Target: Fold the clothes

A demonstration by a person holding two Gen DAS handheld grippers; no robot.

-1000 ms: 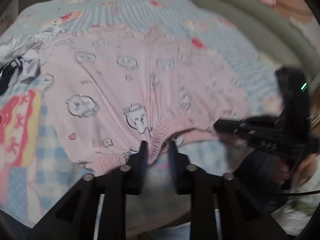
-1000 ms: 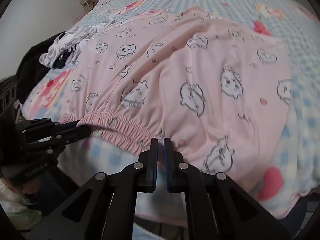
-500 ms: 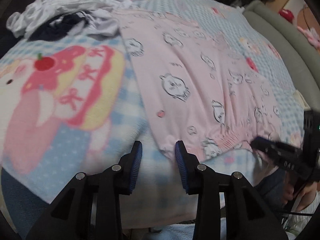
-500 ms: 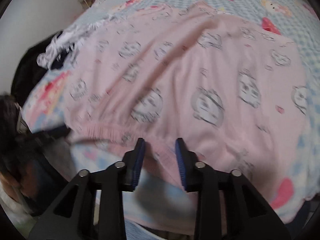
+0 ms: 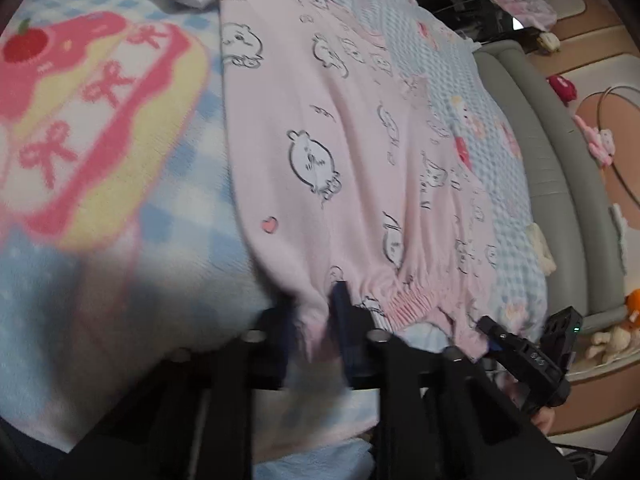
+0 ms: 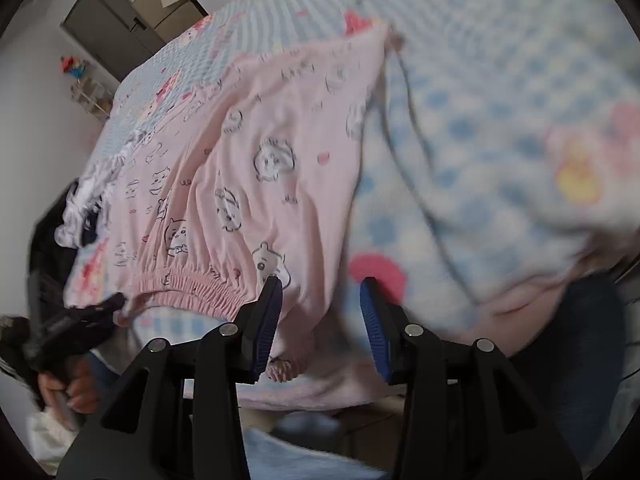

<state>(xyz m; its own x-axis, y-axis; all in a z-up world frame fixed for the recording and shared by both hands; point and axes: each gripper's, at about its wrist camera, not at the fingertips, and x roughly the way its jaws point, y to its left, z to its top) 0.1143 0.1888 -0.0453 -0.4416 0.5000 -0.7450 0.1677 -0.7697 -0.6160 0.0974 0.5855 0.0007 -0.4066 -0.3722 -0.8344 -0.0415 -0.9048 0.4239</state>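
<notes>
Fingers of the left gripper (image 5: 316,320) are closing on the near corner of the pink garment (image 5: 344,152), at its gathered waistband, with cloth bunched between them. The right gripper (image 6: 320,312) is opening; its fingers stand apart, and the waistband's other corner hangs loose between them, not pinched. The garment lies spread on the bed (image 5: 92,240) beyond both pairs of fingers. The left pinch looks shallow, so a pull could slip the cloth free and skew the fold. Only the right wrist view shows the person's hand (image 6: 76,388) on the left gripper; only the left wrist view shows the clenched corner.
</notes>
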